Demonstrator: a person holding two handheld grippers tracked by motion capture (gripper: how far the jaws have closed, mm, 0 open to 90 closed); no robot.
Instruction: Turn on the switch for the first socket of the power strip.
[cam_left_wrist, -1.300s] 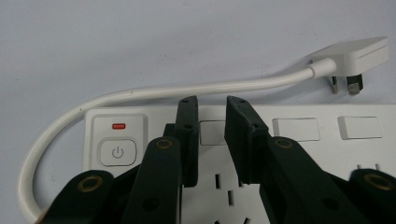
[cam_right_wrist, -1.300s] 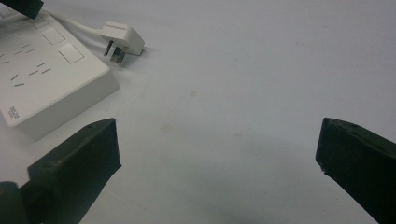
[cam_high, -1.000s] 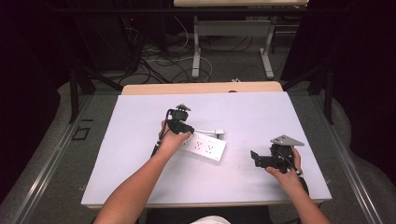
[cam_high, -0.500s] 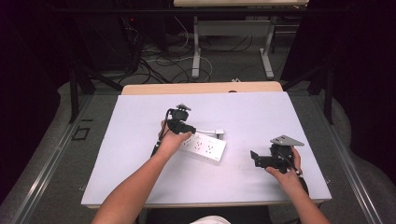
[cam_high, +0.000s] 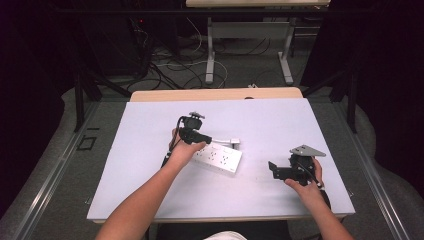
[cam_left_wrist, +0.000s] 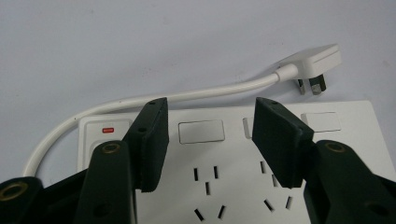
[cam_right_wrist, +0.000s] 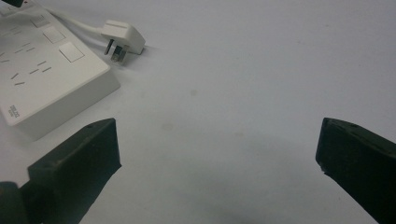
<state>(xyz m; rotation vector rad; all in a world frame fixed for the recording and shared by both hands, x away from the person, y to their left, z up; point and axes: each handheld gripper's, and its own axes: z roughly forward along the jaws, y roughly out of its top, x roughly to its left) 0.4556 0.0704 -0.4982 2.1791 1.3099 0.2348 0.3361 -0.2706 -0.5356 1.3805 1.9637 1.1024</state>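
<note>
A white power strip (cam_high: 220, 157) lies flat at the middle of the white table (cam_high: 150, 190), its short white cable curling back to a plug (cam_high: 234, 142) beside it. My left gripper (cam_high: 204, 140) hovers over the strip's switch end. In the left gripper view its jaws (cam_left_wrist: 210, 140) stand apart above the sockets of the power strip (cam_left_wrist: 336, 130), and they have just been opening with nothing gripped between them. The plug (cam_left_wrist: 315, 63) rests on the table beyond. My right gripper (cam_high: 272, 170) waits to the right, wide open (cam_right_wrist: 217, 149) over bare table, with the power strip (cam_right_wrist: 42, 70) off to its left.
A red-marked switch (cam_left_wrist: 108, 129) sits at the strip's cable end. A wooden table edge (cam_high: 215, 94) runs behind the white top. Beyond it are desk legs and loose cables on the floor (cam_high: 170, 65).
</note>
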